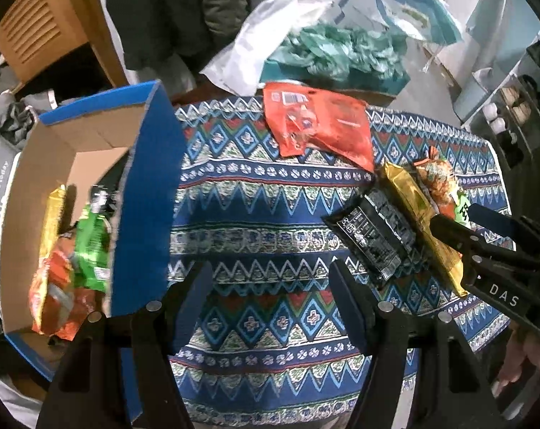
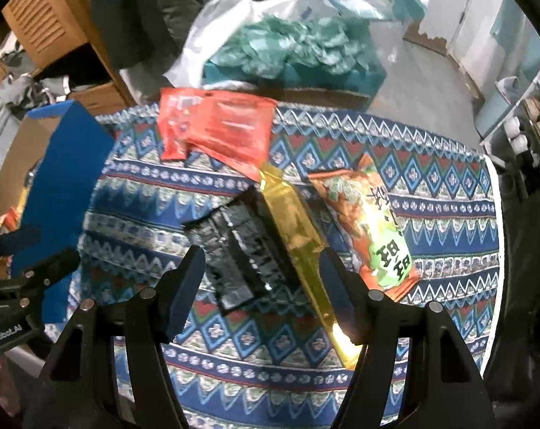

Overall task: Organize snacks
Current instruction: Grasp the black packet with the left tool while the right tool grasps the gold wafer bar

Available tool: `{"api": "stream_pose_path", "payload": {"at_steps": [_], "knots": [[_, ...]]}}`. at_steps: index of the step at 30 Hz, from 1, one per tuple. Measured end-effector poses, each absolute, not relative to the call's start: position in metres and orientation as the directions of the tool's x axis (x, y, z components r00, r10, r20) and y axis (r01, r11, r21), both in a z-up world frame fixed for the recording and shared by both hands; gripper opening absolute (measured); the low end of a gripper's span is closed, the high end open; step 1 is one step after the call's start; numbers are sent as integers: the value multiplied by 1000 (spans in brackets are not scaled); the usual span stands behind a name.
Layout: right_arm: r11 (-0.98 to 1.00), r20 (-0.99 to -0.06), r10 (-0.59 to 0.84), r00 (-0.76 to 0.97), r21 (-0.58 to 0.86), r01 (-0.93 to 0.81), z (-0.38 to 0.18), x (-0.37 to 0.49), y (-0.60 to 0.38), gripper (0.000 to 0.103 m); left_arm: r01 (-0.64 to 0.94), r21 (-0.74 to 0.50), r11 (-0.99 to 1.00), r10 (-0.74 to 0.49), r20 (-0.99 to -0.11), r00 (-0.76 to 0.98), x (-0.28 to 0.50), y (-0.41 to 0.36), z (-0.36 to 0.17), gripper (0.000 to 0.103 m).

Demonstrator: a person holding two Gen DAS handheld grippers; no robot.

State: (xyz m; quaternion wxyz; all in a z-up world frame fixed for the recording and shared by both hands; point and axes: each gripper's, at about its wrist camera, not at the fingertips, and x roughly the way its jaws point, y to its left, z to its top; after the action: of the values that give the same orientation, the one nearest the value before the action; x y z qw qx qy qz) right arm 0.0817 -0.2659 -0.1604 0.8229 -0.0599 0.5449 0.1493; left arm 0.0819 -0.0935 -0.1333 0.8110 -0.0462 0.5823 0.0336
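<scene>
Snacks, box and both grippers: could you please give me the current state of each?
Blue box: open, snack bags inside.
Green packet: in the box.
Red packet: flat on the tablecloth.
Black packet: flat on the cloth.
Gold packet: lying beside the black one.
Orange-green packet: lying on the cloth.
Left gripper: open, empty.
Right gripper: open, empty.

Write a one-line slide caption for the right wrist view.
Open right gripper above a black foil packet and long gold wrapper on the blue patterned tablecloth.

Box (image 1: 141, 193) stands left on the tablecloth (image 1: 263, 214); snack packets (image 2: 255, 250) lie right.
</scene>
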Motion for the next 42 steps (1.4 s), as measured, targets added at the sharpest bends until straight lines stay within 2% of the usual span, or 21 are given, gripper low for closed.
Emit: {"api": "stream_pose_path", "payload": {"at_steps": [10,13,25,26,31,42], "knots": [[953,-934,146,326,44,-301,-196,99,-281,67,-88,-40,995,-16,-967,255,106,-117,-168,69],[953,-940,140,312,43,-299,-205,104,-284,61,-88,-42,995,-20,-970,241,111,-120,-175,69],[960,-959,103,263,26,-278,-238,113,-296,59,-95,-69,993,-49,-979,199,123,-123,-196,69],[961,-962,99,253,26,-276,-243,114,-296,54,-91,-67,994,-48,-979,196,123,-124,-197,69],[960,-967,77,244,6,-280,-254,112,-295,46,-70,-41,997,-28,-983,180,121,-125,-200,69],[950,-974,161,160,109,-293,-258,83,-267,43,-102,-36,994,-20,-987,158,113,-107,-202,70]]}}
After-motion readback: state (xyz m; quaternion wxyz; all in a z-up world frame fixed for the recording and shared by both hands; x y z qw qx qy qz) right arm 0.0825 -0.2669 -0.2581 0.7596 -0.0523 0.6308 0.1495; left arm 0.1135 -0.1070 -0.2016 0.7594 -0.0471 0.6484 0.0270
